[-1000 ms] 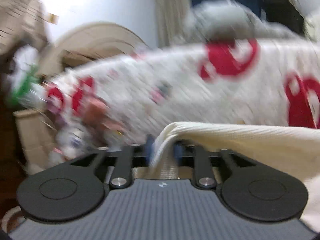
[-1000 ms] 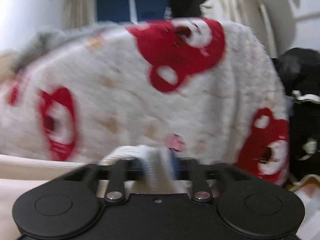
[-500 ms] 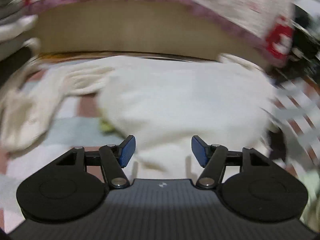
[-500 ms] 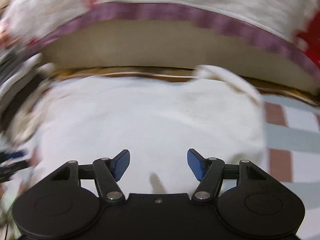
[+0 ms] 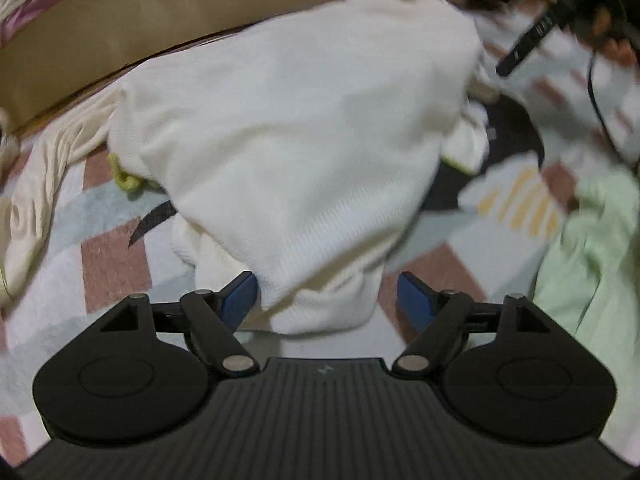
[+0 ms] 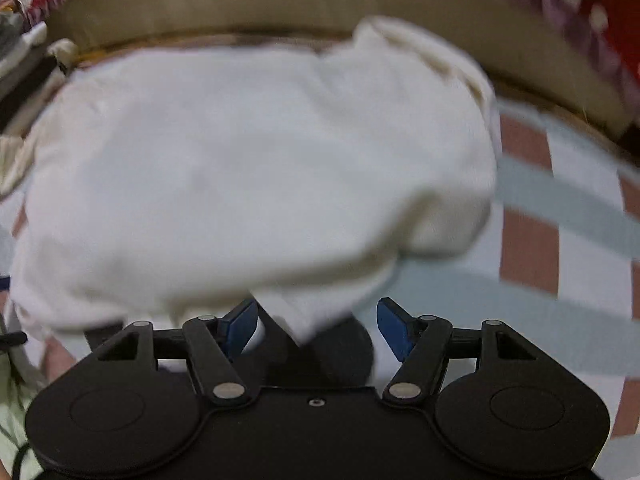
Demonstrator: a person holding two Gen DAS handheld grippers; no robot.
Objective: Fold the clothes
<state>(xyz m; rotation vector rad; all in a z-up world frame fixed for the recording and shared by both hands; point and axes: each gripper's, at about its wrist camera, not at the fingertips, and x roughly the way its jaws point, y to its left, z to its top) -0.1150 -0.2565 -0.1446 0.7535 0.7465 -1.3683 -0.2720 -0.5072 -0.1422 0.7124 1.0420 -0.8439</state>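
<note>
A cream knitted garment [image 5: 288, 120] lies in a heap on a checked rug [image 5: 116, 264] in front of a bed base. My left gripper [image 5: 326, 298] points down at its near hem, and its jaws are opening. The hem sits between the blue pads [image 5: 240, 296], which do not press on it. In the right wrist view the same garment [image 6: 240, 160] fills the middle. My right gripper [image 6: 316, 328] stands open over its near edge, a loose corner of cloth lying between the fingers.
A brown bed base [image 6: 280, 8] runs along the far side under a red-and-white blanket. A pale green garment [image 5: 592, 248] lies at the right and a beige cloth [image 5: 36, 184] at the left. Black straps and cables [image 5: 528, 40] lie at the far right.
A second ago both grippers were shut on the cream garment, held up facing the bed. Both have since tipped down and opened, and the garment now lies on the rug.
</note>
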